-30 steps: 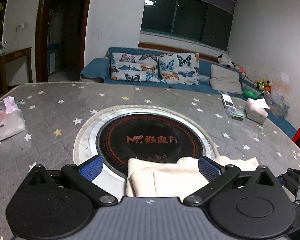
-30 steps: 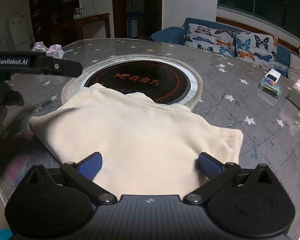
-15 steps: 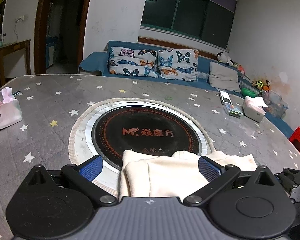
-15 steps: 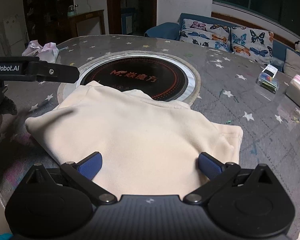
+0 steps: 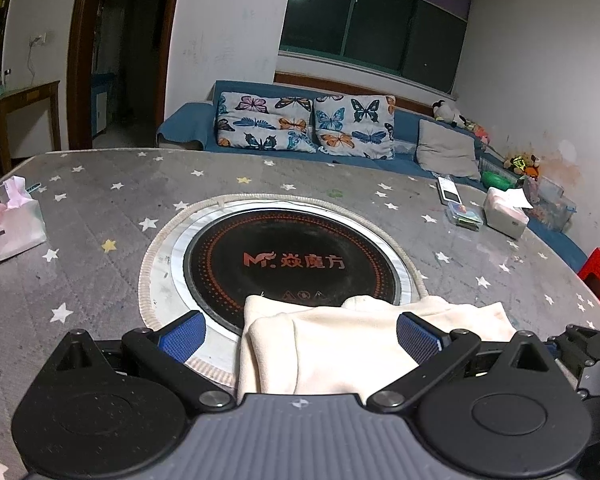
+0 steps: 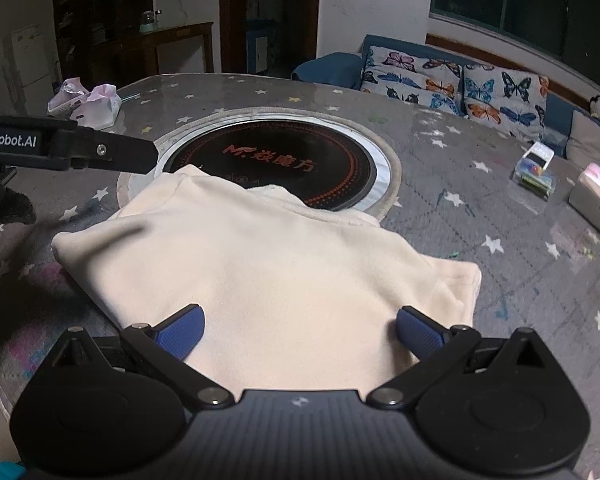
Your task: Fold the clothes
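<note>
The cream top [image 6: 260, 272] lies folded at the near edge of the tabletop [image 6: 480, 184]. Both the left gripper [image 5: 298, 330] and right gripper [image 6: 300, 326] have fingers spread wide above it, holding nothing.

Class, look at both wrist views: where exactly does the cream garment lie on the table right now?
The cream garment lies folded on the near part of the star-patterned table, its far edge overlapping the round black cooktop.
</note>
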